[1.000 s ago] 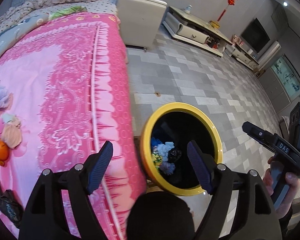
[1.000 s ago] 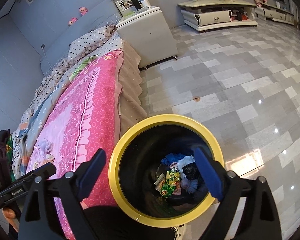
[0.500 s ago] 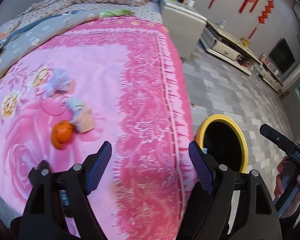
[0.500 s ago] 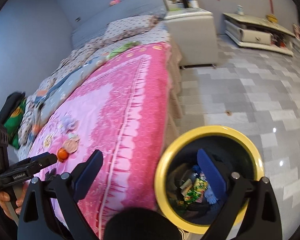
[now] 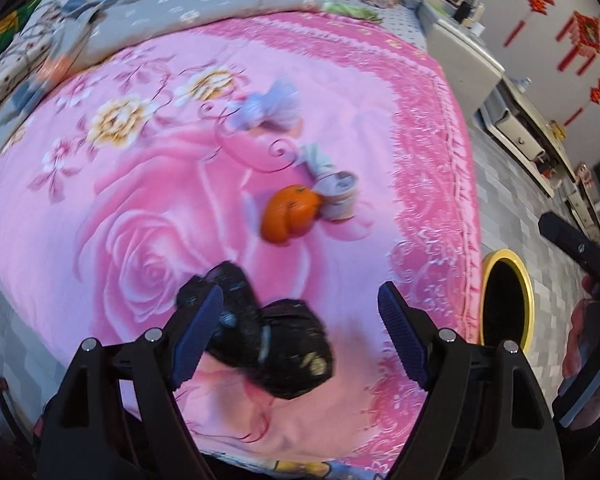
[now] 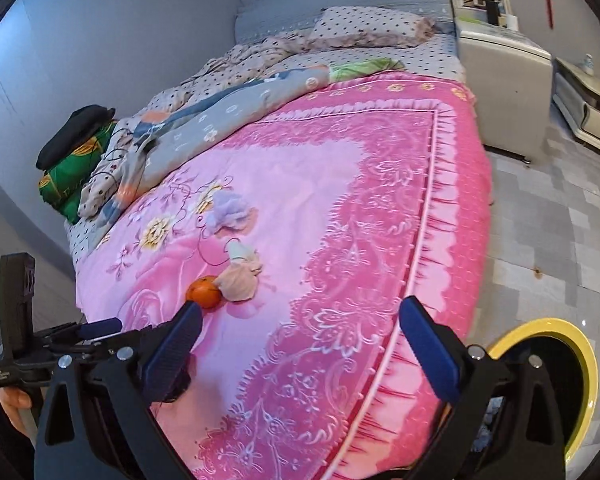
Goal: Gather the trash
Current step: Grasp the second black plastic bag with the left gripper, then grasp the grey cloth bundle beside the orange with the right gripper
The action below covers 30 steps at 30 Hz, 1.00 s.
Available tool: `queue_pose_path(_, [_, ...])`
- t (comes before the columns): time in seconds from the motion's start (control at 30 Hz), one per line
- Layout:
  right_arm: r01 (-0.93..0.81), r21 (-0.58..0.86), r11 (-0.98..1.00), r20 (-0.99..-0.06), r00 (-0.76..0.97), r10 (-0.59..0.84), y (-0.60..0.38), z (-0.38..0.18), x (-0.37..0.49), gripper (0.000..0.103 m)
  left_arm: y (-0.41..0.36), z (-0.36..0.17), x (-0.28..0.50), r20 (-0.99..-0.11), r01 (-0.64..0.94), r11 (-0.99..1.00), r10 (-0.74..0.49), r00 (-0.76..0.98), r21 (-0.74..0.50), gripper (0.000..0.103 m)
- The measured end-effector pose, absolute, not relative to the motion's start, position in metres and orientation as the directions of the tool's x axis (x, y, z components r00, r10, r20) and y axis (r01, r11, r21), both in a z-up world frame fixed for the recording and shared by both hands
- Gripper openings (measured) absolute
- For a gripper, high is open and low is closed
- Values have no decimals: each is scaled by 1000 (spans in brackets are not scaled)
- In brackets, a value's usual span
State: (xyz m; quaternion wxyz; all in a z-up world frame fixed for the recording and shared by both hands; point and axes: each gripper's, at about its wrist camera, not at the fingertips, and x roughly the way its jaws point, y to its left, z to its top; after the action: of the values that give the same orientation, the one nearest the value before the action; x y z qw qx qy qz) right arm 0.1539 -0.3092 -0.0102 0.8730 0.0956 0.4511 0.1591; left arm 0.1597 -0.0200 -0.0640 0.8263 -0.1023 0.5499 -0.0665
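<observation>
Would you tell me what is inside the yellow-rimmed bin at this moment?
The yellow-rimmed bin shows a dark interior; the right gripper covers most of it, leaving only a pale scrap visible low inside.

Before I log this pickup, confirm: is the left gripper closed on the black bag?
No: the left gripper is open above the black bag, gripping nothing.
</observation>
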Motion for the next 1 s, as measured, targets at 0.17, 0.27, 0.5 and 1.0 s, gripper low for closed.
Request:
queue_pose_path(0.17, [-228,299,927,-785,493,374,-267,-27,185,95,3,-88,155,-910,-72,964,-214,355,-255,76])
queue_pose_path(0.27, [-246,330,911,-803,435,408,-247,-40,202,95,12,-98,152,-913,-98,959,-218,345,-266,76])
queue_pose_path(0.5, [-253,351,902,-849,322,420,-204,-73,236,95,23,-119,149,-919,-142,944,-243,310,-298,76])
queue_pose_path(1.0, [-211,334,919,-893,243,380,-169,-124,276,88,17,-133,148,-911,-162,933,-257,322,-320,75])
